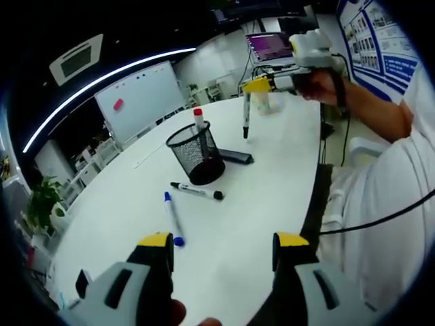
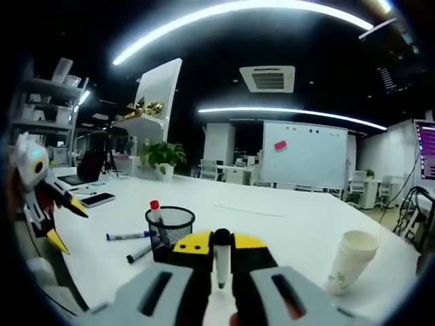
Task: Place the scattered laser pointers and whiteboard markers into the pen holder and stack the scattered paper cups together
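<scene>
A black mesh pen holder (image 1: 197, 156) (image 2: 171, 229) stands on the white table (image 1: 265, 197) with a red-capped marker (image 1: 198, 121) (image 2: 155, 209) in it. A black marker (image 1: 197, 191) (image 2: 139, 255) and a blue-capped marker (image 1: 173, 219) (image 2: 126, 236) lie beside it, and a flat black laser pointer (image 1: 235, 157) lies behind it. My right gripper (image 2: 221, 246) (image 1: 256, 85) is shut on a black-capped marker (image 2: 221, 261) (image 1: 246, 117), held in the air above the table to one side of the holder. My left gripper (image 1: 224, 248) (image 2: 44, 204) is open and holds nothing. Paper cups (image 2: 350, 261) (image 1: 262, 103) stand stacked.
A laptop (image 1: 269, 46) sits at the far end of the table. A whiteboard (image 1: 139, 98) (image 2: 309, 155), a potted plant (image 2: 163, 157) and a phone (image 2: 98, 199) are around. The person's arm (image 1: 370, 102) and white shirt are at the right.
</scene>
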A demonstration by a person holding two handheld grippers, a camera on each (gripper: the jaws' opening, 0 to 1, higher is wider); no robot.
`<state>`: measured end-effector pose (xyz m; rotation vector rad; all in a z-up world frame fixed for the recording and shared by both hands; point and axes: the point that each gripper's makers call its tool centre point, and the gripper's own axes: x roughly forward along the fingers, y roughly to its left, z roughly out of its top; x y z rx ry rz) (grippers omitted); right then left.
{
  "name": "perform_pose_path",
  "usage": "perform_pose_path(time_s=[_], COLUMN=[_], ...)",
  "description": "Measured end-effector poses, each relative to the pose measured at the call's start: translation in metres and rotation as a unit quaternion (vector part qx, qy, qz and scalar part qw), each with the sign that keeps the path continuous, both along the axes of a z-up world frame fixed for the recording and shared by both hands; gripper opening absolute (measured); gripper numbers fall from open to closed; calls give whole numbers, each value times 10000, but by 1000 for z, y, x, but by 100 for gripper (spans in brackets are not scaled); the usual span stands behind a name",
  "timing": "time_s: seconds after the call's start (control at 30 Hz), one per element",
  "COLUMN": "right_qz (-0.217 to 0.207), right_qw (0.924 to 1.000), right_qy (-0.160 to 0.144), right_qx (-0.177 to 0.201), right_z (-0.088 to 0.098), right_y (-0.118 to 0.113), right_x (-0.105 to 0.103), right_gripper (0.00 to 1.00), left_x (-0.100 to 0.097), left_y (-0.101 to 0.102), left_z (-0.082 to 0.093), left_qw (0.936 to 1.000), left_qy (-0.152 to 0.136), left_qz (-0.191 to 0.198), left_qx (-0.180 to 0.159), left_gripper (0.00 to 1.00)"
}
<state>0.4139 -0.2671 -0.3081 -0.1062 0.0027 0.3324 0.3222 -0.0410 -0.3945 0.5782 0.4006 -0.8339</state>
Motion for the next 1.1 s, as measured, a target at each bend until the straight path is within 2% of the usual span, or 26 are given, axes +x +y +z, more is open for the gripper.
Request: perform_pose_path(time_s=[0.57, 0.73, 0.87, 1.1], right_qz=[38, 117, 235, 202], right_qw=[9999, 9996, 9989, 9994], right_qy=[-152, -259, -204, -234], right_qx=[-40, 89, 341, 148], right_z=[11, 18, 22, 23], right_y=[1, 5, 10, 9], right_x=[5, 7, 6, 9], right_gripper=[10, 10, 10, 10], left_x=[-2, -1, 1, 0], left_y=[-2, -1, 0, 1], left_z=[-5, -5, -5, -8], left_qw=[10000, 10000, 10000, 10000], left_qy=[41, 48, 53, 82], left_qz=[4, 13, 11, -2], left_qx=[3, -5, -18, -1], left_gripper=[59, 59, 59, 59])
